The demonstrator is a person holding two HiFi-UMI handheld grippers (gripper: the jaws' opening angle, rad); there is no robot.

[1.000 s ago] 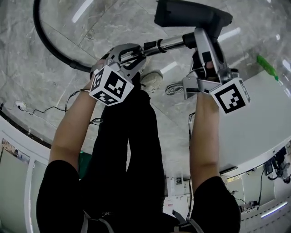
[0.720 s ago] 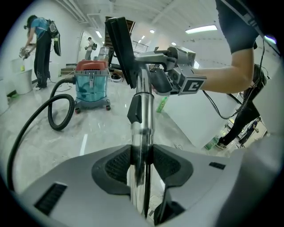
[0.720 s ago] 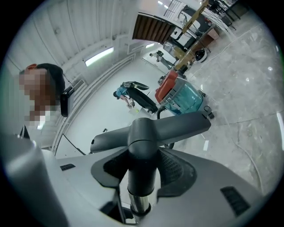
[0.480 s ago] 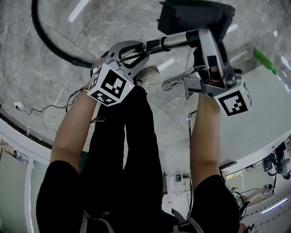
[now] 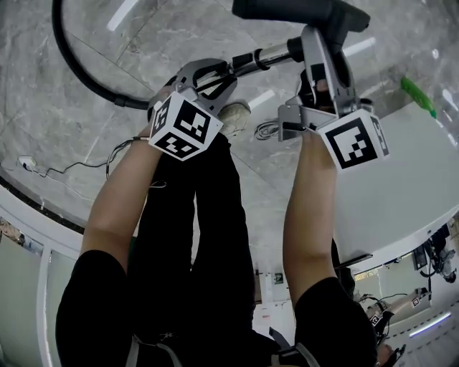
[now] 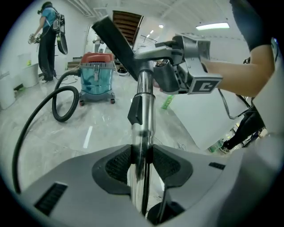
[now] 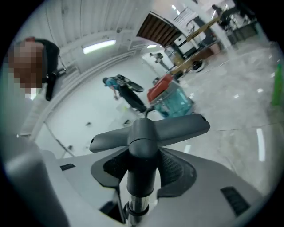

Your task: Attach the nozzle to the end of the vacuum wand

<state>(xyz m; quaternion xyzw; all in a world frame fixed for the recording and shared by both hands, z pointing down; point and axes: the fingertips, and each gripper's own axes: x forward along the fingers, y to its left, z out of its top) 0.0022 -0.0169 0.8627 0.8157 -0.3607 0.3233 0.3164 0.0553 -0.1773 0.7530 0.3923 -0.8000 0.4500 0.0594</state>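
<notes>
Grey marble floor [image 5: 43,107] is seen below, with a black hose [image 5: 77,72] curved across it at the left. The chrome vacuum wand [image 6: 145,95] is clamped between the jaws of the left gripper [image 6: 142,155], so that the tube is steadied. Beyond those jaws, the neck of the dark T-shaped nozzle [image 7: 148,128] is gripped between the jaws of the right gripper [image 7: 142,170] and held over the wand's end, apparently to be pushed home.

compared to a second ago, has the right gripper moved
Yes. In the head view the right gripper, clamped on the nozzle, has shifted left, away from the green object and nearer the white cable coil.
</notes>
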